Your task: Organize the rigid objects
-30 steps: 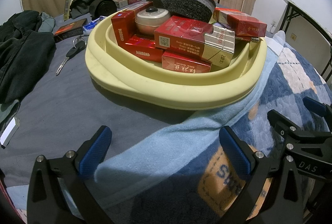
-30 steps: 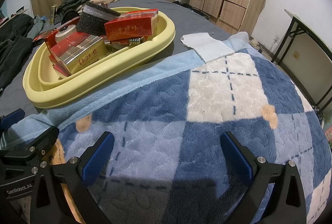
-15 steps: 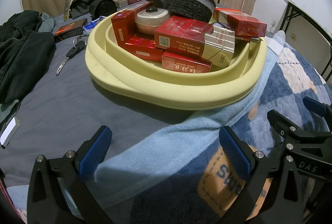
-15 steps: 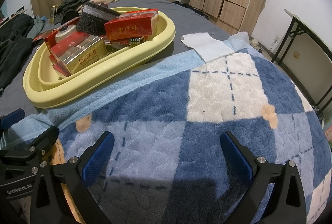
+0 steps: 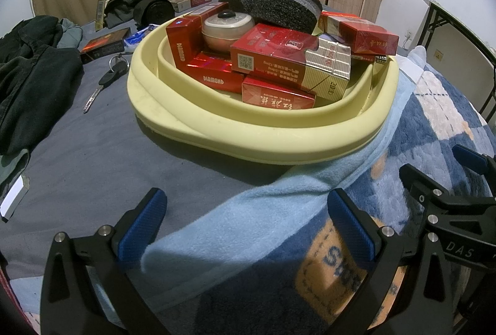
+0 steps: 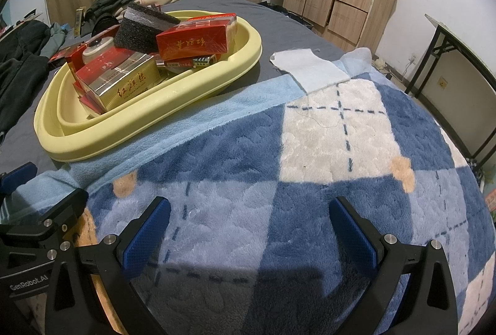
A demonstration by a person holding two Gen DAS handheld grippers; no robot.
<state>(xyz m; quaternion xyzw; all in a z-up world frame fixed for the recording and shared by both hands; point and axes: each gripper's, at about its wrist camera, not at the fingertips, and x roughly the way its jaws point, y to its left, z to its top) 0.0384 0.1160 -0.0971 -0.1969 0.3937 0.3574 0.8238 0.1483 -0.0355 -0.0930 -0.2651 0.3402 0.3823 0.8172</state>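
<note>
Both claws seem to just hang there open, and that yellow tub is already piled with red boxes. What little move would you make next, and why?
Probably ease the left gripper forward and left toward the key on the grey sheet. Both it and the right gripper are open and empty, the yellow tub already holds most boxes, and the key lies loose just outside its rim.

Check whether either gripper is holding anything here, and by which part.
Nothing is held. The left gripper and right gripper are both open and empty above the blue checked fleece blanket, short of the pale yellow plastic basin.
</note>
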